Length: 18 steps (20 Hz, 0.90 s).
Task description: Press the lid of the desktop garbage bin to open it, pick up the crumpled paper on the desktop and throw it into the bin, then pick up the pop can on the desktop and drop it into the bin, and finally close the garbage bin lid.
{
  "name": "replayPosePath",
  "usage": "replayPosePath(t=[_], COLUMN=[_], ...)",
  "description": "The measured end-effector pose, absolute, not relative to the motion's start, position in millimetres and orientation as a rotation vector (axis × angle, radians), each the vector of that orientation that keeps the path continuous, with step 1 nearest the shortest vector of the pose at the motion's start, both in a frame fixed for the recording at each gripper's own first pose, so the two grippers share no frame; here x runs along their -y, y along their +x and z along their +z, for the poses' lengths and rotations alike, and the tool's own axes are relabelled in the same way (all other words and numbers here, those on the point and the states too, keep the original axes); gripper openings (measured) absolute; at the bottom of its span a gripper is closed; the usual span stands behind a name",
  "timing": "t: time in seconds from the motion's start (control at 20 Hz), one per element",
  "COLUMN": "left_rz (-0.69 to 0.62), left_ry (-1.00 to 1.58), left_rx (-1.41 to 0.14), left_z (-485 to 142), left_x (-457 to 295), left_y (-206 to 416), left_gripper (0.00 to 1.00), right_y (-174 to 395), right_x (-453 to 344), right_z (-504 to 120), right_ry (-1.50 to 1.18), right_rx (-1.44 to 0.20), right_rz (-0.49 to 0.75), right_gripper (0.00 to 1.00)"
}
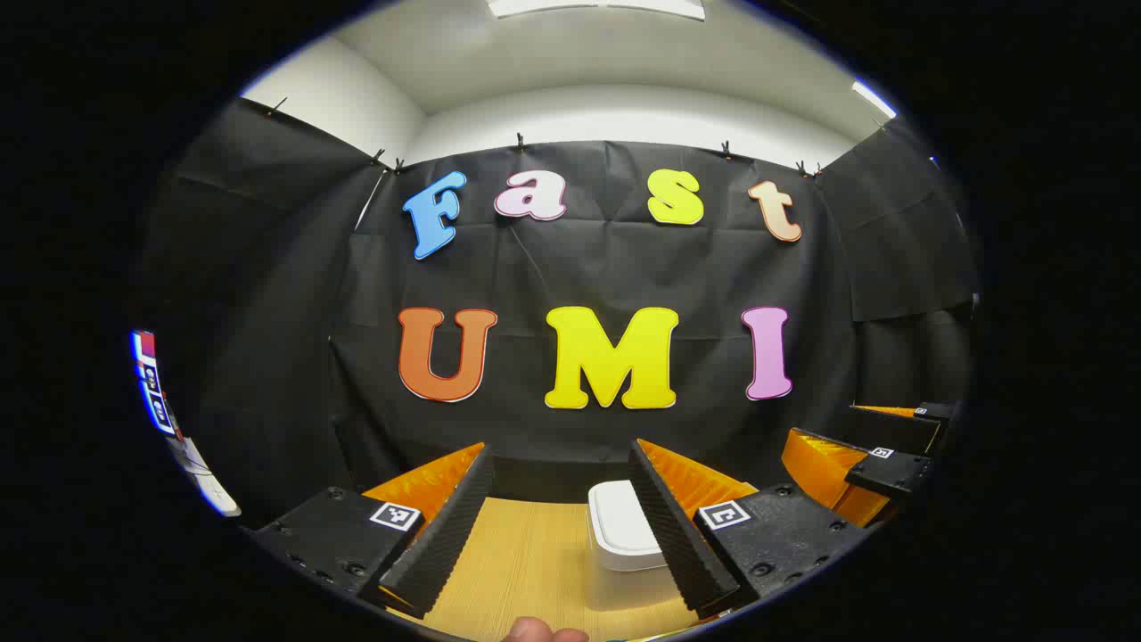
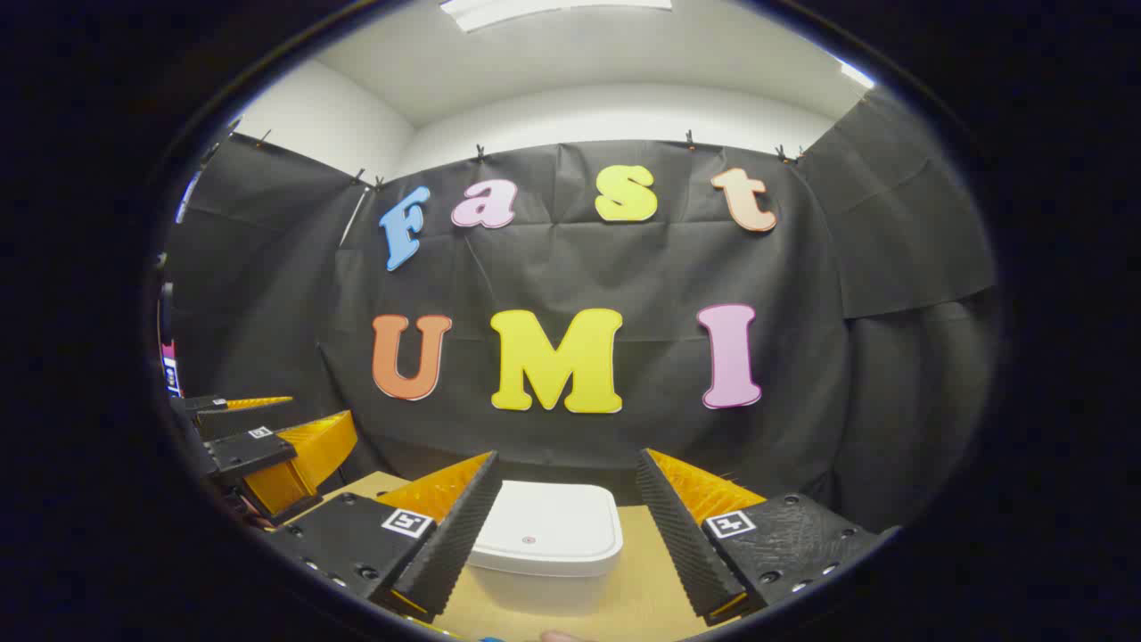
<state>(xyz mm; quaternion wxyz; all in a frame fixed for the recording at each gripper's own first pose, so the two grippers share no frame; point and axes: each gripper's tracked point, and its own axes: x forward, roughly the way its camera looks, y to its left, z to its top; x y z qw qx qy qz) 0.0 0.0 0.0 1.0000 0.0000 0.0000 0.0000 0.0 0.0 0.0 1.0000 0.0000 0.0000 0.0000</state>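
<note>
A white desktop bin (image 2: 545, 544) with its flat lid (image 2: 548, 526) down stands on the wooden table (image 2: 642, 597), straight ahead between the fingers of my right gripper (image 2: 566, 526), which is open and holds nothing. In the left gripper view the same bin (image 1: 622, 535) sits ahead, partly behind the right finger of my left gripper (image 1: 562, 526), also open and empty. The right gripper (image 1: 878, 464) shows at the right of the left gripper view, and the left gripper (image 2: 258, 450) at the left of the right gripper view. Both grippers are short of the bin.
The black cloth wall stands close behind the bin, at the table's far edge. Bare wooden table (image 1: 526, 571) lies between the left gripper's fingers. A fingertip (image 1: 535, 631) of the person's hand peeks in at the bottom edge.
</note>
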Motion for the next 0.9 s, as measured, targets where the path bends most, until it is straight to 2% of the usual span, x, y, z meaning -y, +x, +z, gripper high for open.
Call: replayPosePath(t=[0.9], left_rz=[0.017], left_ry=[0.01], left_rx=[0.005], left_z=[-0.6], left_x=[-0.5], left_y=[1.9], left_gripper=[0.97], right_y=[13.3], right_x=[5.8], right_z=[-11.5], right_ry=[0.032], right_rx=[-0.039], right_rz=[0.005], right_gripper=[0.95])
